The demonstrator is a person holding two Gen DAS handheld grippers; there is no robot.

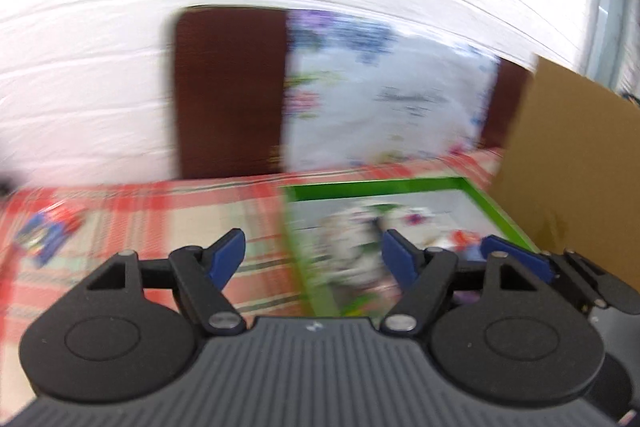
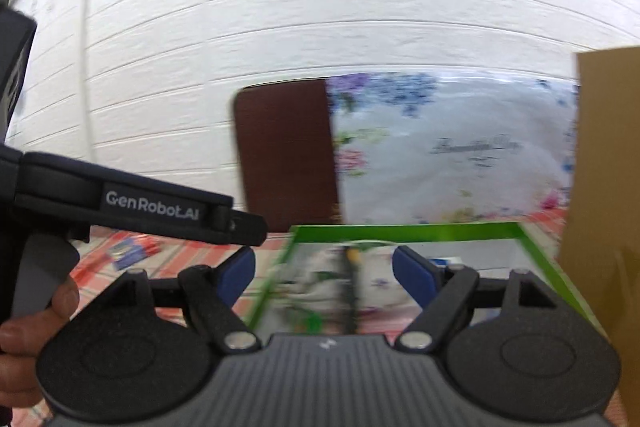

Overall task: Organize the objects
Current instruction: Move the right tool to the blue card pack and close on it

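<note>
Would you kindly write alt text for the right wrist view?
The right tongs hang open and empty over a green-rimmed tray of blurred items on a red plaid cloth. The left tongs reach in from the left; a cardboard box stands at right.

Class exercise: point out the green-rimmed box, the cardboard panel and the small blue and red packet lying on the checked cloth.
Green-rimmed box (image 2: pixel 404 229): right wrist view, on its far green rim.
Cardboard panel (image 1: pixel 576 163): left wrist view, on its flat brown face.
Blue and red packet (image 1: pixel 46 233): left wrist view, on its blurred middle.
</note>
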